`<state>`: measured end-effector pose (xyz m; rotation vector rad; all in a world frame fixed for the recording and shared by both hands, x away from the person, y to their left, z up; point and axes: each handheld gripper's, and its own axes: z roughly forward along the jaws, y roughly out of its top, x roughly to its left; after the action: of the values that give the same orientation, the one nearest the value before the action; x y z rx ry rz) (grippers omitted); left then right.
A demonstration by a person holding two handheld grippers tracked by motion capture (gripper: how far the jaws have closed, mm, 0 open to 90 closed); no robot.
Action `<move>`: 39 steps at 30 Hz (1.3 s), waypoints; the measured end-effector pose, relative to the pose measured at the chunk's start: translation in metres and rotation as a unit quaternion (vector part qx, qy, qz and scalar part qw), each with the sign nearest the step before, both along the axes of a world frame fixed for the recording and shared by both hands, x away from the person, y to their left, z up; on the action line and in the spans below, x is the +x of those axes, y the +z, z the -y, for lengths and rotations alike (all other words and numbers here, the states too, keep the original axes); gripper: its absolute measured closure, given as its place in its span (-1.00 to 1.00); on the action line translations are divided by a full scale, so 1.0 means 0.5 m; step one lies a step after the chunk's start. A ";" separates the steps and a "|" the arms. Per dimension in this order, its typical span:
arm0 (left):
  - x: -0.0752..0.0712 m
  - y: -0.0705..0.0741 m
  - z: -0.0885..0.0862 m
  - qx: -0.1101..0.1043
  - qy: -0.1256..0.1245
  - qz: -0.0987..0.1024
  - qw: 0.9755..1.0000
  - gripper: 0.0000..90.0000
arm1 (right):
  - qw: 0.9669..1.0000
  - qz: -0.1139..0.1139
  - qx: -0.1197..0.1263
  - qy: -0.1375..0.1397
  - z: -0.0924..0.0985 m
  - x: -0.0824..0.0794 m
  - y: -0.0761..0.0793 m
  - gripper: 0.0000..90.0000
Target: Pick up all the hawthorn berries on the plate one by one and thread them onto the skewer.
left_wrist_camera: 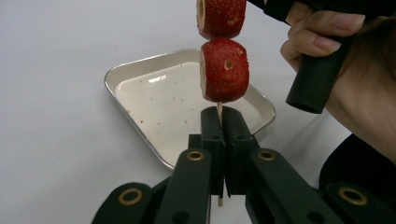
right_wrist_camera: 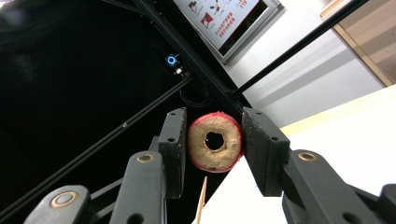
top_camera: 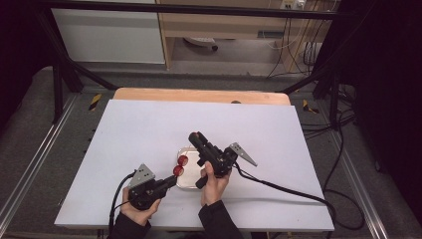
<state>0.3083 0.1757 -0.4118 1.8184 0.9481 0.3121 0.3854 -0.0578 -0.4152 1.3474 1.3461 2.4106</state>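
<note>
My left gripper point(top_camera: 171, 182) point(left_wrist_camera: 221, 116) is shut on a thin wooden skewer point(left_wrist_camera: 219, 110) that points up over a metal tray point(top_camera: 190, 182) point(left_wrist_camera: 135, 74). Two red cored fruits are threaded on the skewer, the lower fruit point(left_wrist_camera: 225, 70) point(top_camera: 178, 171) and the upper fruit point(left_wrist_camera: 221, 16) point(top_camera: 183, 160). My right gripper point(top_camera: 195, 136) point(right_wrist_camera: 214, 117), tilted up beyond the tray, is shut on a third red fruit point(right_wrist_camera: 215, 141) whose cored hole faces the camera. A skewer tip point(right_wrist_camera: 201, 205) pokes up below that fruit.
The tray is speckled with crumbs and lies on a white sheet point(top_camera: 149, 129) over a wooden table point(top_camera: 199, 95). A hand point(left_wrist_camera: 359, 79) grips the right gripper's black handle point(left_wrist_camera: 315, 81) close to the skewer. Black frame bars and cables surround the table.
</note>
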 end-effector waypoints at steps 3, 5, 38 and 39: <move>0.000 0.000 0.001 -0.001 0.001 0.000 1.000 0.96 | 1.000 0.000 0.000 0.002 0.000 0.000 0.000 0.38; 0.000 0.000 0.001 -0.001 0.000 0.000 1.000 0.96 | 1.000 0.001 0.001 0.004 0.000 0.000 -0.001 0.38; 0.014 0.003 0.006 -0.027 0.027 -0.006 0.999 0.97 | 0.999 -0.012 -0.022 0.035 -0.034 -0.024 -0.019 0.39; 0.014 0.003 0.006 -0.025 0.026 -0.008 0.999 0.97 | 0.999 -0.011 -0.023 0.033 -0.033 -0.025 -0.019 0.38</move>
<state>0.3153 0.1728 -0.4105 1.7551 1.0076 0.3045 0.3732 -0.0412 -0.4247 1.3439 1.4654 2.3959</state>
